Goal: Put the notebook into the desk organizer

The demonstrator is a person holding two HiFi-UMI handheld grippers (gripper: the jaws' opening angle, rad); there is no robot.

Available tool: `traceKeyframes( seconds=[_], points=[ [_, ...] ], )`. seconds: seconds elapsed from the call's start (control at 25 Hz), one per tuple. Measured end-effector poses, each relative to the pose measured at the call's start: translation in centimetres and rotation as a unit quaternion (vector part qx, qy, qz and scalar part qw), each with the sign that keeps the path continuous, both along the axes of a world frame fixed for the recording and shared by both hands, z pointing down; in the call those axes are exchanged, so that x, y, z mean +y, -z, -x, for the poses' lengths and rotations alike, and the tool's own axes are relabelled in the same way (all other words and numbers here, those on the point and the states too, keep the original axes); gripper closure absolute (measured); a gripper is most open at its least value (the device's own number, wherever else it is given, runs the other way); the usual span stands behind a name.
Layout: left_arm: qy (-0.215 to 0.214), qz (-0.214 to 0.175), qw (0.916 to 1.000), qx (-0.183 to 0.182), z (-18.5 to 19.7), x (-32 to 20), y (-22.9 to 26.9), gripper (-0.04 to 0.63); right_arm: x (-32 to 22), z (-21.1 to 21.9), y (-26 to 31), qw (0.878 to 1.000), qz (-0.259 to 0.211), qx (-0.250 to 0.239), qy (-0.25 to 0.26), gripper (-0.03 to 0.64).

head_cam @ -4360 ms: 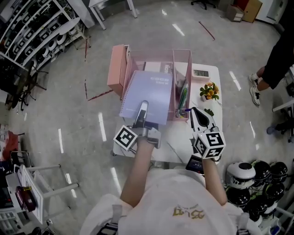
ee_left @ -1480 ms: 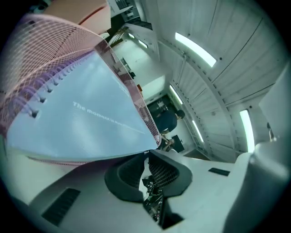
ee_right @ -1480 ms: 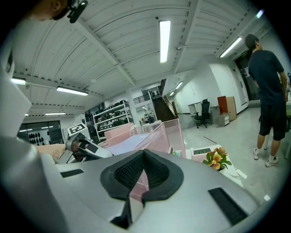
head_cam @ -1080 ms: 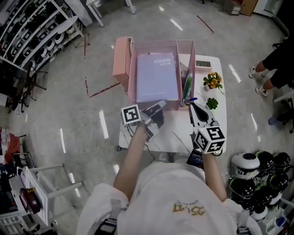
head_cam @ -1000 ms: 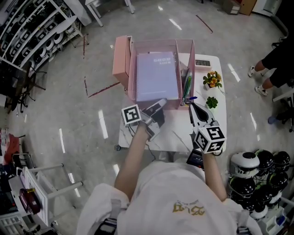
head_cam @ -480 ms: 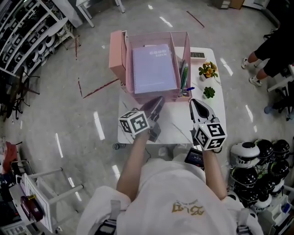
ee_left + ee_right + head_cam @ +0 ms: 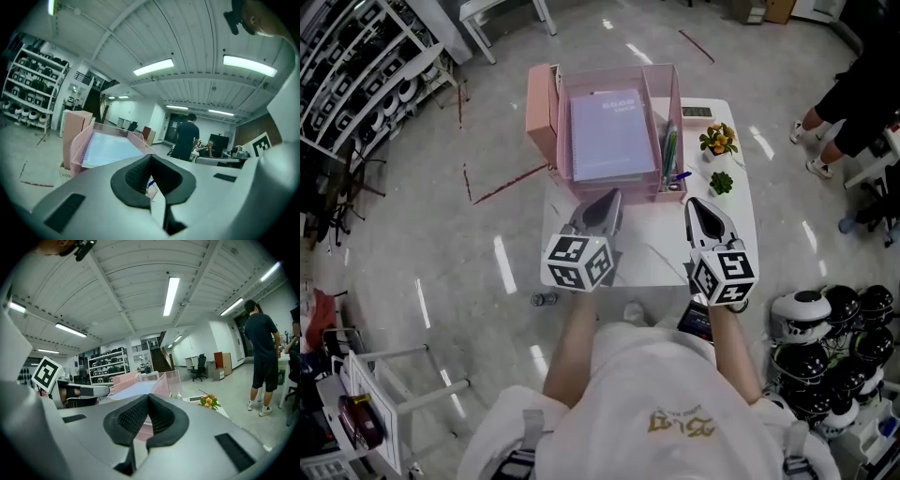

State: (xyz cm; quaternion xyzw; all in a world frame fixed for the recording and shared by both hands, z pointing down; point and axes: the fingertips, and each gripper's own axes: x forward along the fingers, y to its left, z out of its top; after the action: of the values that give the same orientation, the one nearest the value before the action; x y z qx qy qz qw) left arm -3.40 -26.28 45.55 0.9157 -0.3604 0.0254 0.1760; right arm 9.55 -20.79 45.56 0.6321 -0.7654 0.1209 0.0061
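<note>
NOTEBOOK IN ORGANIZER, BOTH GRIPPERS EMPTY

Find notebook [image 7: 612,134] lying flat, cover up, in the wide compartment of the pink desk organizer [image 7: 563,131], touched by neither gripper. Find organizer standing at the far end of the white table [image 7: 647,258], with pens [image 7: 669,155] in its narrow right compartment. Record left gripper [image 7: 611,197] near the organizer's front wall, jaws having just been closing and now pressed together with nothing between them. Record right gripper [image 7: 695,203] beside it over the table, jaws likewise together and empty. Note a pink box [image 7: 538,103] against the organizer's left side, and a flower pot [image 7: 716,141] and a small green plant [image 7: 721,183] to the organizer's right
</note>
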Motion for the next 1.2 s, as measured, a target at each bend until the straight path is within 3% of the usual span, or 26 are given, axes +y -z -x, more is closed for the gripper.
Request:
traceKeyframes(
  seconds=[0.52, 0.92, 1.2],
  points=[
    [0.056, 0.025, 0.9978, 0.025, -0.6, 4.0, 0.8, 0.577, 3.2, -2.6, 1.5, 1.0, -0.006, -0.005, 0.02, 0.606],
    [0.06, 0.04, 0.9959, 0.055, -1.4, 5.3, 0.5, 0.578, 4.6, -3.6, 1.4, 1.0, -0.009, -0.002, 0.022, 0.606],
    [0.052, 0.033, 0.9971, 0.046, -2.1, 5.9, 0.8, 0.577, 5.3, -4.2, 1.2, 1.0, -0.006, -0.006, 0.017, 0.606]
  ],
)
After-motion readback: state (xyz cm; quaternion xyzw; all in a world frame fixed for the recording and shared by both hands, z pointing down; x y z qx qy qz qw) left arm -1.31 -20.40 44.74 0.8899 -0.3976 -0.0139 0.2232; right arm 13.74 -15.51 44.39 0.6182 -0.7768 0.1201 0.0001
